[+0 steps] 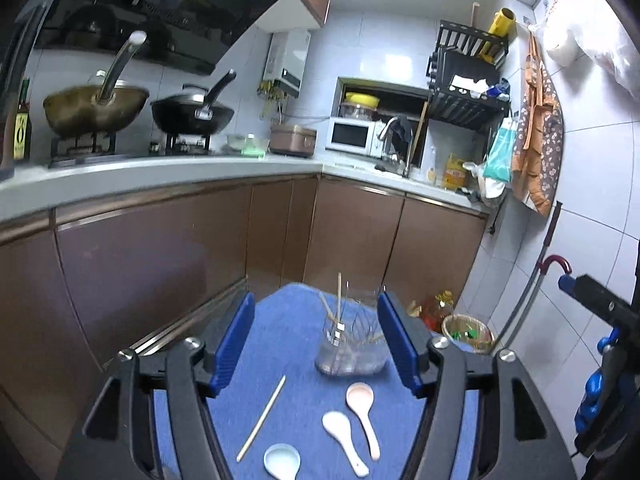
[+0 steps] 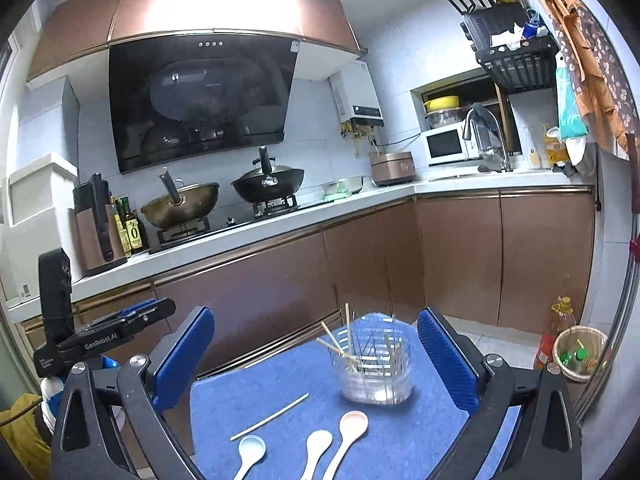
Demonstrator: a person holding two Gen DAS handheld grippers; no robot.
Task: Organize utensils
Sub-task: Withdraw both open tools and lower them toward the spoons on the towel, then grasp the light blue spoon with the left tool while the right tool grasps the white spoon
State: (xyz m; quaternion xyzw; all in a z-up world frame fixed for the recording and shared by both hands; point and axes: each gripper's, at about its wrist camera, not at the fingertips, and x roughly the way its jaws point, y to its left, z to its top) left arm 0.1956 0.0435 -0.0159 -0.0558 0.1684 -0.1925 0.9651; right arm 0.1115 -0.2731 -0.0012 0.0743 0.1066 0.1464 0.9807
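A blue mat (image 1: 288,340) (image 2: 240,384) carries the utensils. At its far end stands a clear plastic container (image 1: 348,344) (image 2: 376,364) with several chopsticks in it. One loose chopstick (image 1: 262,418) (image 2: 270,416) lies on the mat's left part. Nearer me lie a pink spoon (image 1: 362,408) (image 2: 350,428), a white spoon (image 1: 342,436) (image 2: 318,448) and a pale blue spoon (image 1: 282,460) (image 2: 250,452). My left gripper (image 1: 315,296) hovers above the mat, open and empty. My right gripper (image 2: 316,314) is also open wide, holding nothing, raised above the spoons.
Brown cabinets (image 2: 260,280) and a grey counter (image 1: 160,176) with two woks (image 2: 180,204) stand beyond the mat. On the floor at the right are a wicker bin (image 2: 580,352) and an oil bottle (image 2: 560,320). The other gripper's body shows at each view's edge.
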